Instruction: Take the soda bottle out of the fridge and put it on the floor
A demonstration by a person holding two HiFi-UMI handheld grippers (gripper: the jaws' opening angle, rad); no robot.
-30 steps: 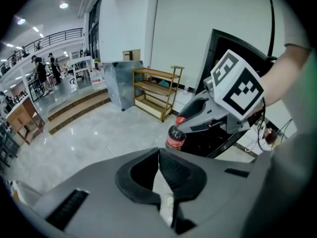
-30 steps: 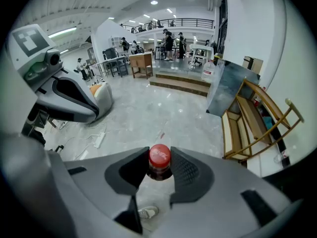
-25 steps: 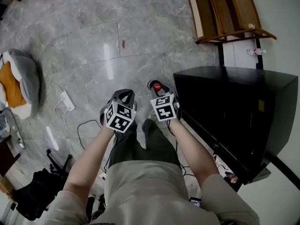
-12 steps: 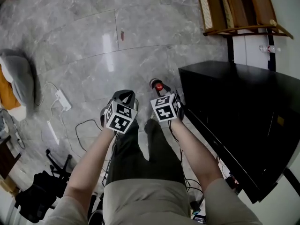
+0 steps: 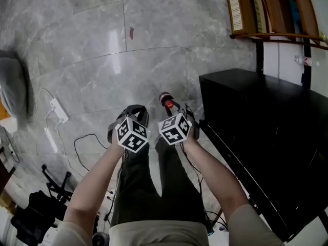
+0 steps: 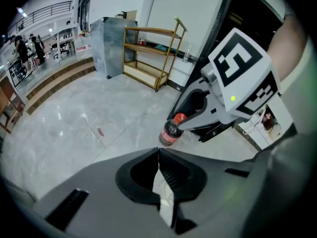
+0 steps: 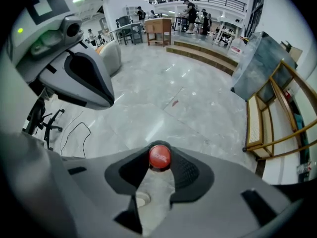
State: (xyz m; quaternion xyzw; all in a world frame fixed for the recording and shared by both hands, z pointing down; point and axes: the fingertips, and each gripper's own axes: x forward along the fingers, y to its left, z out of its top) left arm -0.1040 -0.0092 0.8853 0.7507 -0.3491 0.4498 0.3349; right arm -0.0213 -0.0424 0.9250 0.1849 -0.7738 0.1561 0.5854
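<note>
**Head view.** My right gripper point(image 5: 174, 107) hangs over the floor point(image 5: 102, 45) with the soda bottle point(image 5: 164, 99) caught at the neck, its red cap point(image 5: 168, 104) uppermost. My left gripper point(image 5: 135, 110) hangs just beside it and carries nothing. The black fridge point(image 5: 266, 132) stands close on my right, so the bottle is already out of it. A power strip point(image 5: 55, 109) and a chair base point(image 5: 51, 181) lie off to my left. A wooden shelf point(image 5: 271, 9) stands beyond the fridge. All three are well apart from the bottle.

**Left gripper view.** My fingers here are pressed together tip to tip, with nothing between them. Beyond them the bottle hangs from the right gripper. Its base looks just clear of the tiles, though I cannot tell this for certain.

**Right gripper view.** My fingers pinch the bottle's neck just under the cap, which fills the gap between their tips. Bare tile shows below.

**Progress.** Taking the bottle out is done. Standing it upright on the floor and letting go of the neck are, by my reading, still left. Nothing lies on the patch of floor beneath the bottle. The fridge's side and my own left gripper are the only near things to keep clear of.
</note>
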